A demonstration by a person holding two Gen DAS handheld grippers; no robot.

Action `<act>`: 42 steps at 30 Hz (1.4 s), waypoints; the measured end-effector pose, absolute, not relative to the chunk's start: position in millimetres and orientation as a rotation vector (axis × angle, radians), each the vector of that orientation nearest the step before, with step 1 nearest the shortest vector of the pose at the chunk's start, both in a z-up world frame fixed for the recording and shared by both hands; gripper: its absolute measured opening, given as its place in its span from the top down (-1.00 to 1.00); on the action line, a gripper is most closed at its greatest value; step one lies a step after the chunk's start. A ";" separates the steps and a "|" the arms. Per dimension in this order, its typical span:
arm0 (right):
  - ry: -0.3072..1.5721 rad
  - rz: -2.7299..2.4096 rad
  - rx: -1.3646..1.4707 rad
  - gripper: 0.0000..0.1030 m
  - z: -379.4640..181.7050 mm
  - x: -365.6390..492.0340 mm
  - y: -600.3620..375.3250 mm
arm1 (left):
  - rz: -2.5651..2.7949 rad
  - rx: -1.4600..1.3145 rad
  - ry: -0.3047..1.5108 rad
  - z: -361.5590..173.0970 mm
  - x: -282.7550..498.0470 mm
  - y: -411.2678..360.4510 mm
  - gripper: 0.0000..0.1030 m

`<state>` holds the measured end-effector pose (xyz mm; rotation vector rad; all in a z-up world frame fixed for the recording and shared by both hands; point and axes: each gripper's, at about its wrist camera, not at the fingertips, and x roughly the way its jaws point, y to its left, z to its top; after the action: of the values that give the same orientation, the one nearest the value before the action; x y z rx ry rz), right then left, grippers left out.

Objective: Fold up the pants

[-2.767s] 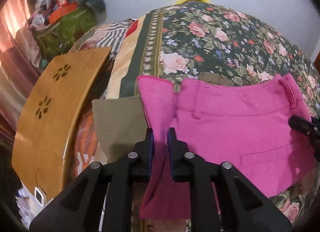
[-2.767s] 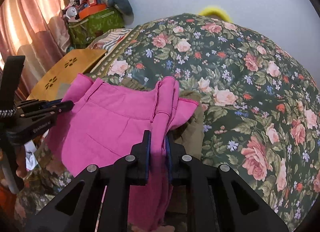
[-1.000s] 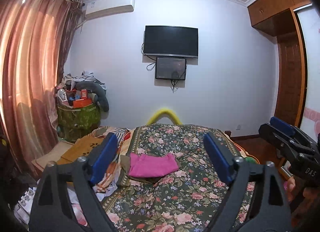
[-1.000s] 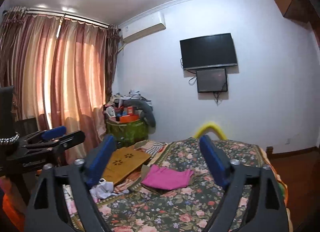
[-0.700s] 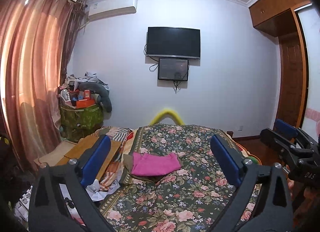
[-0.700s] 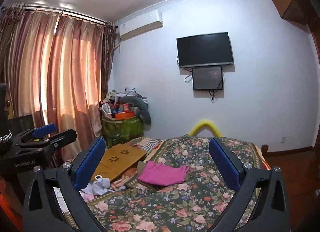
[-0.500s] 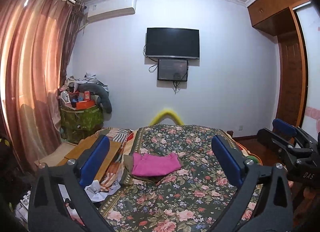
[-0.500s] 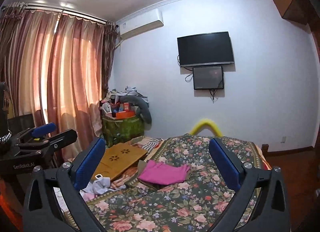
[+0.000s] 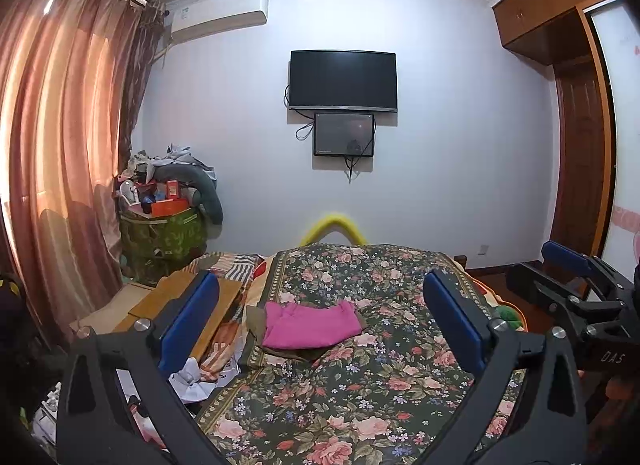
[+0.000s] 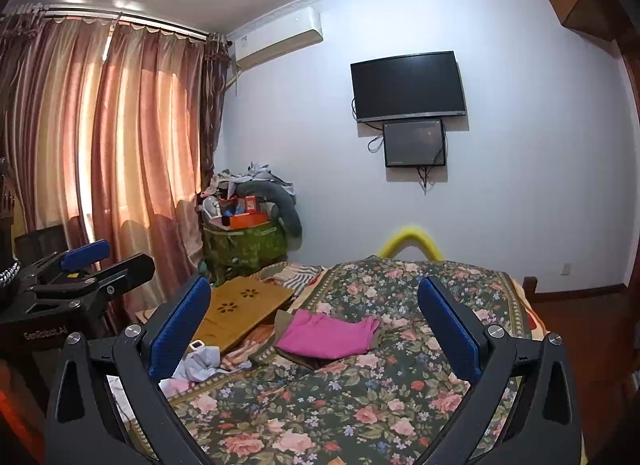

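The pink pants (image 9: 312,325) lie folded in a flat rectangle near the left edge of the floral bed (image 9: 360,393), on top of a tan garment (image 9: 256,317). They also show in the right wrist view (image 10: 330,335). My left gripper (image 9: 320,321) is wide open and empty, held well back from the bed. My right gripper (image 10: 314,329) is also wide open and empty, at the same distance. Each gripper shows at the edge of the other's view: the right gripper (image 9: 576,289) and the left gripper (image 10: 84,265).
A wooden board (image 10: 240,313) leans off the bed's left side above loose clothes on the floor (image 10: 196,365). A piled green bin (image 10: 244,245) stands by the curtains (image 10: 100,165). A TV (image 9: 343,81) hangs on the far wall. A wardrobe (image 9: 580,125) is at right.
Both grippers let go of the pink pants, opened wide and pulled far back from the bed. Over the last second they have barely moved.
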<state>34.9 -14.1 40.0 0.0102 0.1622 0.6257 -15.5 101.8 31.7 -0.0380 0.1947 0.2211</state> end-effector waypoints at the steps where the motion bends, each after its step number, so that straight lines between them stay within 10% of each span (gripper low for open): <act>1: 0.164 0.625 0.012 -1.00 40.3 34.7 -14.5 | 0.219 -0.040 0.196 31.4 -15.6 102.1 -1.00; 42: 0.163 0.597 0.011 -1.00 43.9 35.2 -19.5 | 0.179 -0.065 0.216 23.6 -2.5 109.1 -1.00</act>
<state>35.2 -19.5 43.9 0.0106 0.1626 0.5969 -2.5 109.1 23.6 -0.0655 0.2158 0.1791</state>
